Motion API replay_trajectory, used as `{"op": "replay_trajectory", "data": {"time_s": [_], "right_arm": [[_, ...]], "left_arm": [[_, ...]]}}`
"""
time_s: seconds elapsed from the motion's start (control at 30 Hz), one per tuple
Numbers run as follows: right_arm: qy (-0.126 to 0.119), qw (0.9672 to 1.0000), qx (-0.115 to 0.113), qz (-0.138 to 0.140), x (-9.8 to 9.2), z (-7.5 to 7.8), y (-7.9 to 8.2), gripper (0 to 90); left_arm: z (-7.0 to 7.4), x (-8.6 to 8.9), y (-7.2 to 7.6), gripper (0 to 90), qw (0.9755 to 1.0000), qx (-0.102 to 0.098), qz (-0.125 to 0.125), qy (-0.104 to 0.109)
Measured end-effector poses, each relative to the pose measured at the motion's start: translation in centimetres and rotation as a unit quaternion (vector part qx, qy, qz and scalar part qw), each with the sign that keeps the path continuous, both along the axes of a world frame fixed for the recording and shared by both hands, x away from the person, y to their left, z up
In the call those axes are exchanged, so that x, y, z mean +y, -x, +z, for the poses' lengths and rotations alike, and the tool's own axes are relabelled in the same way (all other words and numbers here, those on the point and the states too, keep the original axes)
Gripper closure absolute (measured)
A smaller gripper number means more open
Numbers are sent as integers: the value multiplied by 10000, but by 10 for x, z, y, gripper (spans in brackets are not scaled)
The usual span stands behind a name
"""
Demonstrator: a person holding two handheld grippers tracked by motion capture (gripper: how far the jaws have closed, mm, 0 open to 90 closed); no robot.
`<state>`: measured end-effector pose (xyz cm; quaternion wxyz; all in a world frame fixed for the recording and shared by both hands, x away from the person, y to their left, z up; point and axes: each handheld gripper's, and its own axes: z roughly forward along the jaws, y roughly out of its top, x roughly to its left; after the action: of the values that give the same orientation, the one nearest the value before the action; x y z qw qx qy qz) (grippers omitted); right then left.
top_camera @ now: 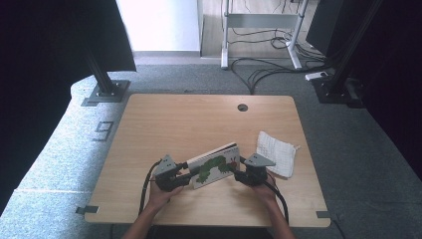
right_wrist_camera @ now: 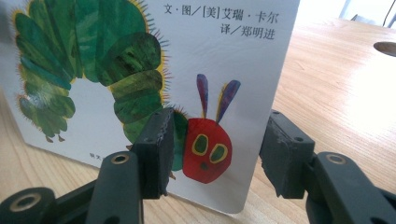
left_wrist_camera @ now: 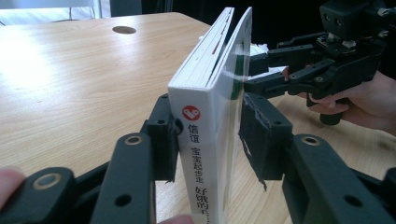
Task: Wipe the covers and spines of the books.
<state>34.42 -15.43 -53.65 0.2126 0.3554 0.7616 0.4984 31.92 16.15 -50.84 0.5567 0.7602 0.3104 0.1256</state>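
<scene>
1. Picture book [top_camera: 215, 166] with a green caterpillar cover stands on edge near the table's [top_camera: 164, 119] front, between my two grippers.
2. My left gripper [left_wrist_camera: 208, 140] clamps the book's spine end, one pad on each cover.
3. My right gripper [right_wrist_camera: 217, 149] sits at the opposite corner, jaws apart; the cover's edge lies between them, but I see no pad pressing it.
4. White cloth [top_camera: 276, 152] lies just right of the book.
</scene>
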Motion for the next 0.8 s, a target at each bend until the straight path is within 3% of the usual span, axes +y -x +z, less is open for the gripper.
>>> {"op": "replay_trajectory", "data": {"time_s": [0.33,0.53,0.8], "right_arm": [[-151,9999,-11,17,0,-2,-3,461],[-162,9998,-27,69,0,-3,-3,460],[-148,9998,-27,112,0,-3,-3,460]], "left_arm": [[-1,1,0,634,10000,6,-1,1],[-2,-2,0,636,9999,32,-114,44],[-2,-2,1,677,10000,12,-87,14]]}}
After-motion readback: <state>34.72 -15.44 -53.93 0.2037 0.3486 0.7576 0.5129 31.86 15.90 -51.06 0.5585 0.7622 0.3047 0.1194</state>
